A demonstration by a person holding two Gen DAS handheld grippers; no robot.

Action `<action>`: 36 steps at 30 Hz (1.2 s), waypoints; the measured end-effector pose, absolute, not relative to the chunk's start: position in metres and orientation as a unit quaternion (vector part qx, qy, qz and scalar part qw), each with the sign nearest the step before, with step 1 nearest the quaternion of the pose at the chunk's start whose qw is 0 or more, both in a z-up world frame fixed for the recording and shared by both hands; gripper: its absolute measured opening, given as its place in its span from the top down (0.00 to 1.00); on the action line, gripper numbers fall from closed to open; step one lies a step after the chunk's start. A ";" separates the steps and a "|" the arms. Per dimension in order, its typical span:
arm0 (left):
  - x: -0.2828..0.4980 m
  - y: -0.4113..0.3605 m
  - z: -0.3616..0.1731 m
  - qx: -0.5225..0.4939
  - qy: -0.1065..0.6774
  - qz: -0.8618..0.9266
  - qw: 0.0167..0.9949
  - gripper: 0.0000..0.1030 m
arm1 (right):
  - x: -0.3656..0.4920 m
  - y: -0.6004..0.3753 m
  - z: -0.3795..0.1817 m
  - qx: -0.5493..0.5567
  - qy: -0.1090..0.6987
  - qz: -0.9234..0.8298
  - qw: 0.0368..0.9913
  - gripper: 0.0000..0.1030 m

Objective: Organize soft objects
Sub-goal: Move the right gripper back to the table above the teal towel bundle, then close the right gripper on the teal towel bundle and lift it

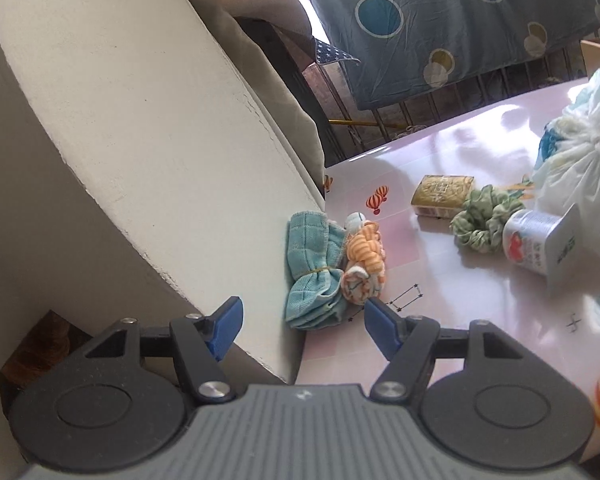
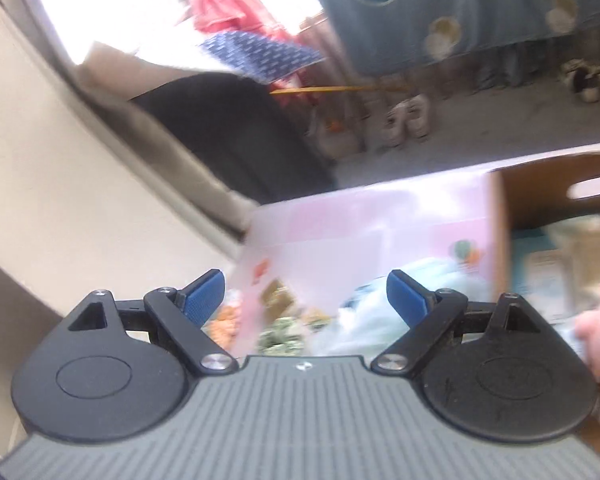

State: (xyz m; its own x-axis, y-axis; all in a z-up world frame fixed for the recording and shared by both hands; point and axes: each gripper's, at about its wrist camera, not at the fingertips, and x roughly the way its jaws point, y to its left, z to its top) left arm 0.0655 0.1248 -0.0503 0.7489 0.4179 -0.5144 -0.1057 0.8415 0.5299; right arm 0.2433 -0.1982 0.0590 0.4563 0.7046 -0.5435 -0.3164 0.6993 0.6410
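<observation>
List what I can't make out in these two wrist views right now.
- Cardboard box, right wrist view: contents smeared by motion blur, cut by the right edge.
- White plastic bag, left wrist view: cut by the right edge, contents hidden.
- Teal cloth, left wrist view: its side against the wall is hidden.
- Gold packet: print too small to read.

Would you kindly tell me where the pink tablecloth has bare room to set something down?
Bare pink tablecloth lies between the orange knitted toy and the toppled strawberry yogurt cup. It is crowded around the green fabric scrunchie, gold box and white plastic bag.
</observation>
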 end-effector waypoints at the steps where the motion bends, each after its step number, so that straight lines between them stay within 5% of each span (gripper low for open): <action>1: 0.070 0.126 -0.055 0.254 0.325 0.145 0.899 0.33 | 0.252 -0.173 0.054 0.245 0.433 0.333 0.800 0.16; 10: 0.113 0.141 -0.092 0.308 0.356 0.126 0.873 0.36 | 0.323 0.051 -0.026 0.275 0.544 0.403 0.682 0.35; 18: 0.140 0.151 -0.126 0.332 0.378 0.123 0.856 0.43 | 0.367 0.123 -0.083 0.232 0.538 0.405 0.702 0.32; 27: 0.153 0.159 -0.142 0.333 0.395 0.128 0.847 0.68 | 0.373 0.141 -0.125 0.219 0.550 0.428 0.682 0.30; 29: 0.155 0.160 -0.144 0.329 0.396 0.132 0.847 0.82 | 0.372 0.145 -0.129 0.215 0.551 0.431 0.682 0.37; 31: 0.156 0.162 -0.144 0.323 0.397 0.135 0.848 0.91 | 0.372 0.147 -0.133 0.212 0.557 0.429 0.679 0.61; 36: 0.149 0.162 -0.134 0.313 0.381 0.140 0.858 0.95 | 0.367 0.145 -0.129 0.210 0.558 0.428 0.679 0.82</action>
State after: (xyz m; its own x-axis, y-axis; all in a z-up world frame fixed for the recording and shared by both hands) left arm 0.1493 0.1615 -0.1343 0.6700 0.4787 -0.5675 -0.0008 0.7648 0.6442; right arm 0.3670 0.1449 -0.1286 0.0096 0.8158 -0.5782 -0.3467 0.5451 0.7633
